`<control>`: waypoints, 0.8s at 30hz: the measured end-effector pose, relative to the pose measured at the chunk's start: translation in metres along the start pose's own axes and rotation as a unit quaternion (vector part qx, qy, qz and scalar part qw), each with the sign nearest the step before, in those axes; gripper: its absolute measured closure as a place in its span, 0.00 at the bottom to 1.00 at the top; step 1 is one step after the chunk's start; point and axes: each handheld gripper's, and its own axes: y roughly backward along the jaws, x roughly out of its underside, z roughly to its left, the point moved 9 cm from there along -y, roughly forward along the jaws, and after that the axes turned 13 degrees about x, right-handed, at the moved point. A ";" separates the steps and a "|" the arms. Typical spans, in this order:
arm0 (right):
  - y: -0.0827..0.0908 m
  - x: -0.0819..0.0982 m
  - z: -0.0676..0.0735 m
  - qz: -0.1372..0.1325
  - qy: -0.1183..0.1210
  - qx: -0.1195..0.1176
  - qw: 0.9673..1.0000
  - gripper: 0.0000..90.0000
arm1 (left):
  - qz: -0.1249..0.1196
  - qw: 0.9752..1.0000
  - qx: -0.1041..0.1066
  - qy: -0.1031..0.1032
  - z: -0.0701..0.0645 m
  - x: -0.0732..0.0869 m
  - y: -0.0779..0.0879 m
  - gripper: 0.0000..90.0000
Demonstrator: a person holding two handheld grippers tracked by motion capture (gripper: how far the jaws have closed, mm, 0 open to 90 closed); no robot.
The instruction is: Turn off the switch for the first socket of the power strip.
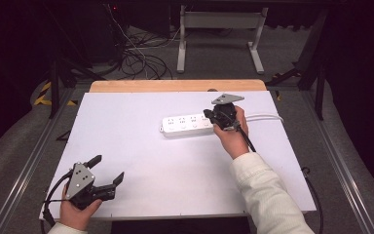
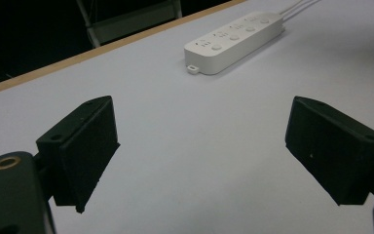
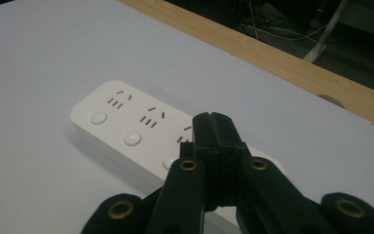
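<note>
A white power strip (image 1: 187, 125) with several sockets and round buttons lies on the white board (image 1: 151, 161) near its far middle; its cable (image 1: 265, 117) runs off to the right. My right gripper (image 1: 207, 114) hovers over the strip's right end, jaws shut with nothing between them. In the right gripper view the closed jaws (image 3: 213, 127) sit above the strip (image 3: 126, 126), covering its near sockets. My left gripper (image 1: 108, 169) rests at the board's front left corner, jaws wide open and empty. In the left gripper view the strip (image 2: 233, 41) lies far ahead of the open gripper (image 2: 199, 161).
The board lies on a wooden table whose far edge (image 1: 175, 86) shows beyond it. Cables (image 1: 136, 58) and a white frame stand (image 1: 219, 29) are on the floor behind the table. Metal rails (image 1: 29, 161) run along both sides.
</note>
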 end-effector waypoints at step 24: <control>0.034 -0.010 0.003 -0.014 0.013 -0.025 0.999 0.89 | 0.000 1.000 -0.002 0.000 0.000 0.000 0.001 0.14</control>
